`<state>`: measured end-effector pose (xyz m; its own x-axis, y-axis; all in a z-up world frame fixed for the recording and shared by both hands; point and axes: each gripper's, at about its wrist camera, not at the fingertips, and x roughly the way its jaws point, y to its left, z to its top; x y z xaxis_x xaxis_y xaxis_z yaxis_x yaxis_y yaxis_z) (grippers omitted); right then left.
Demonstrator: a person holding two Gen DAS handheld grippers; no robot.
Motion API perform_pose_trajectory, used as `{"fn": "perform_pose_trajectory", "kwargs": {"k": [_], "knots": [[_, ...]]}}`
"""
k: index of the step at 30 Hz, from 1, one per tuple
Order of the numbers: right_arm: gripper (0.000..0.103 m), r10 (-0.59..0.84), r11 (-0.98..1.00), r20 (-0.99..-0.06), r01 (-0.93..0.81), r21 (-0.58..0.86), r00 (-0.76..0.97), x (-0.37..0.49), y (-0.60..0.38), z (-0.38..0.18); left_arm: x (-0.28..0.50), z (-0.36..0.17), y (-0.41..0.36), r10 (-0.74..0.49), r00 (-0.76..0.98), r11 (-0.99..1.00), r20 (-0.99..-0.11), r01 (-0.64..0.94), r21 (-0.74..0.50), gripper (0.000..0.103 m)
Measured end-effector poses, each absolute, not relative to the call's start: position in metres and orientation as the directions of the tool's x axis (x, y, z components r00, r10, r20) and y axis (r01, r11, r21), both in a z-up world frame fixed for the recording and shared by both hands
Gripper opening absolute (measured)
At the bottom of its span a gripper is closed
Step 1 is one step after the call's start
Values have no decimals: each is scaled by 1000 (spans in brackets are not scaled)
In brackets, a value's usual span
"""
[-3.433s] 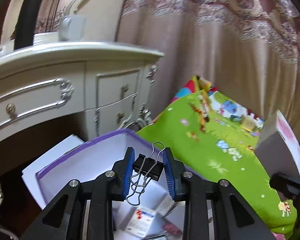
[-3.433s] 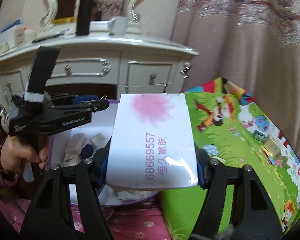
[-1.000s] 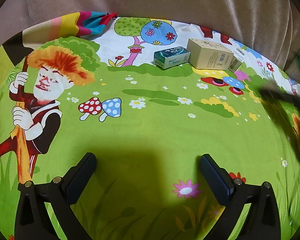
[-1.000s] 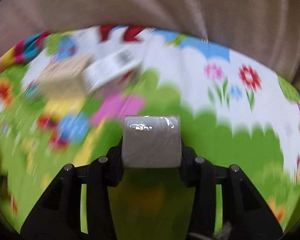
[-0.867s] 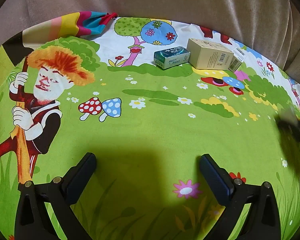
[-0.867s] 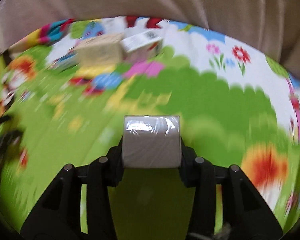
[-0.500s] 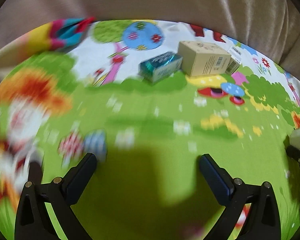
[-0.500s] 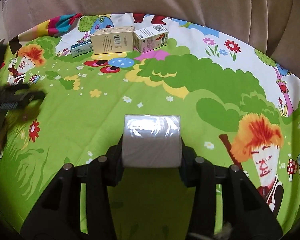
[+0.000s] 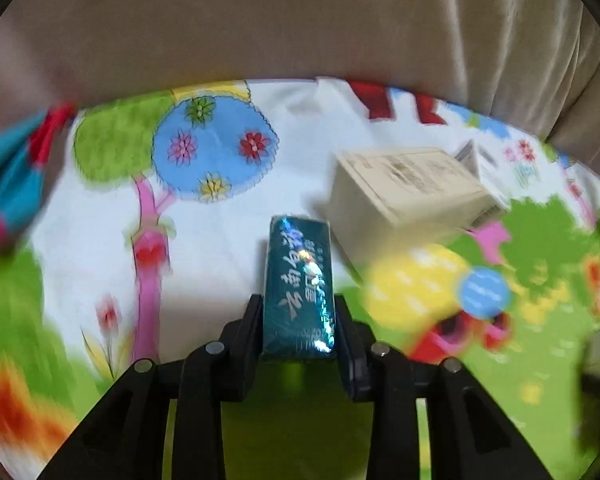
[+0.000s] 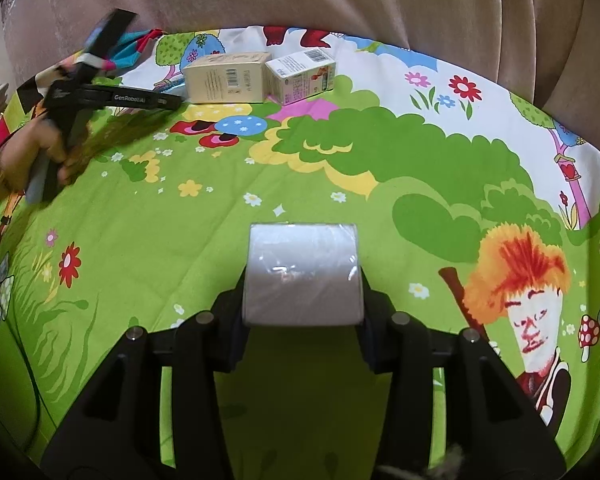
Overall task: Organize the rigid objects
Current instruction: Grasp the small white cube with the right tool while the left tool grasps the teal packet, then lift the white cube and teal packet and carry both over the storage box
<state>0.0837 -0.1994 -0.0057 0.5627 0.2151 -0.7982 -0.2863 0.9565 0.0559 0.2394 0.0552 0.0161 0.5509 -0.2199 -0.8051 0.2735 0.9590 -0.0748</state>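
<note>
Left wrist view — the left gripper is closing its jaws on a teal box, pads against both long sides, above the cartoon mat; a beige carton lies just right of it.

Right wrist view — the right gripper clamps a plastic-wrapped white box over the mat's green area; the beige carton and a printed white carton sit side by side at the far edge.

Soft daylight, left-wrist motion blur
</note>
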Motion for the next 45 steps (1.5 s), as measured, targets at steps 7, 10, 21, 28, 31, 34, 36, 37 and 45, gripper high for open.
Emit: {"fn": "perform_pose_trajectory", "kwargs": {"k": [7,10,21,28,31,34,36,37,45], "knots": [[49,218,956,-798,-286,60,562,84,-200,-6,23,21,32,-102,603,981,-791,194,22,34],[49,218,956,-798,-286,60,562,84,-200,-6,-31,23,34,-63,621,994,-781,111,8,34],[49,220,957,-796,-284,63,564,82,-199,-6,-39,21,29,-25,631,997,-775,71,26,34],[48,162,985,-568,-103,136,807,10,-237,54,-120,109,38,-7,892,998,-451,-26,-66,34],[48,143,982,-341,-91,164,929,-79,-247,118,-171,171,29,9,972,1000,-236,-10,0,34],[48,166,982,-161,-149,114,973,-157,-242,177,-209,214,21,-24,994,1000,-106,26,13,34],[48,186,982,-97,-181,61,978,-188,-234,199,-230,229,18,-31,998,999,-51,31,9,34],[48,194,981,-61,-192,31,979,-206,-229,210,-236,232,17,-34,999,999,-39,34,7,34],[48,238,970,81,-233,-71,968,-270,-204,244,-277,246,24,-25,1000,999,12,25,29,34]]}}
